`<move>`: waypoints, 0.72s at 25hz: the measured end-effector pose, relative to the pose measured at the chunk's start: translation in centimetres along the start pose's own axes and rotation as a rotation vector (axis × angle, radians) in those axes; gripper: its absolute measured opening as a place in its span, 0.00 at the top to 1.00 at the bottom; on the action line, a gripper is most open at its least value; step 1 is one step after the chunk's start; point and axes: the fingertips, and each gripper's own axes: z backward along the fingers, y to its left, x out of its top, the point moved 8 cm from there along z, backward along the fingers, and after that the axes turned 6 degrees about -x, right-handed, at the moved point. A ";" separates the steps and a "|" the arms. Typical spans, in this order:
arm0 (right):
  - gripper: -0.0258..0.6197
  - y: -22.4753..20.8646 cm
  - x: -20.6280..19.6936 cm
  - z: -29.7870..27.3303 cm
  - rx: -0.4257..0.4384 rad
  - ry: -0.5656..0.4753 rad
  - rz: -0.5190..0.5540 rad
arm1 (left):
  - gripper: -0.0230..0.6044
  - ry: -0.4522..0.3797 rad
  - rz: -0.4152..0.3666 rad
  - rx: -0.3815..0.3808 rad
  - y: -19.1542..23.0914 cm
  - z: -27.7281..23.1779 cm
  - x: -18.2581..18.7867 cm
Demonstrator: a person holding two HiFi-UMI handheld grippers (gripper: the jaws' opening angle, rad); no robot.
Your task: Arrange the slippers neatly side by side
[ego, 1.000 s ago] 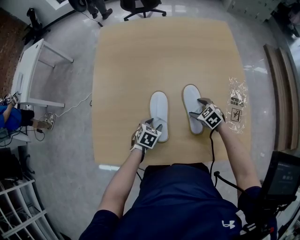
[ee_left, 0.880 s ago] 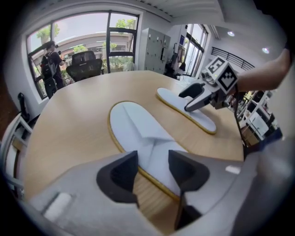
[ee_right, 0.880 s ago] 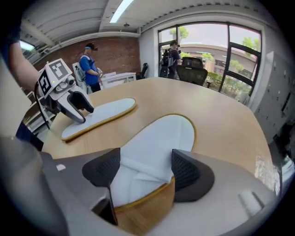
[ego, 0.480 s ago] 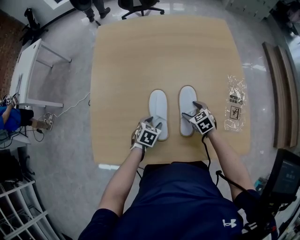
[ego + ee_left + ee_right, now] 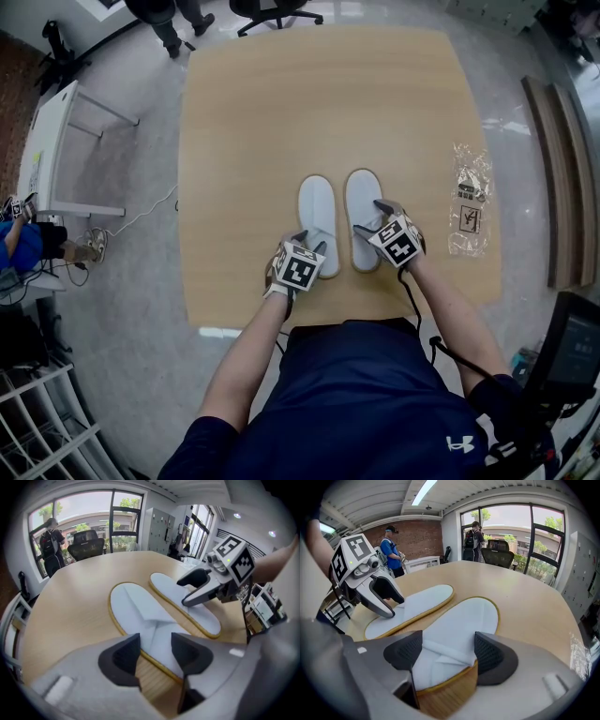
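Two white slippers with yellow rims lie toes-away on the wooden table (image 5: pixel 319 103), close together and nearly parallel. The left slipper (image 5: pixel 317 216) (image 5: pixel 140 611) lies flat; my left gripper (image 5: pixel 309 246) (image 5: pixel 156 651) sits over its heel, open, with a gap between the jaws. My right gripper (image 5: pixel 372 217) (image 5: pixel 449 651) is shut on the heel of the right slipper (image 5: pixel 362 211) (image 5: pixel 461 620). Each gripper view also shows the other slipper and the other gripper (image 5: pixel 183 592) (image 5: pixel 396 606).
A clear plastic bag (image 5: pixel 472 199) lies near the table's right edge. A white side table (image 5: pixel 56 141) stands on the floor to the left, and wooden planks (image 5: pixel 562 178) lie to the right. A person (image 5: pixel 164 19) and an office chair (image 5: pixel 272 9) are beyond the far edge.
My right gripper has carried the right slipper leftward, closing the gap to the left slipper. The left gripper and left slipper have stayed put.
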 end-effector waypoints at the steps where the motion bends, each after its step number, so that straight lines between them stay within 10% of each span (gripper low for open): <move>1: 0.41 0.2 0.2 0.0 0.001 -0.001 0.002 | 0.63 0.001 0.004 -0.002 -0.1 0.0 0.1; 18: 0.41 1.0 1.1 -0.5 0.006 -0.002 -0.009 | 0.63 -0.002 -0.014 -0.005 -1.2 -0.4 0.3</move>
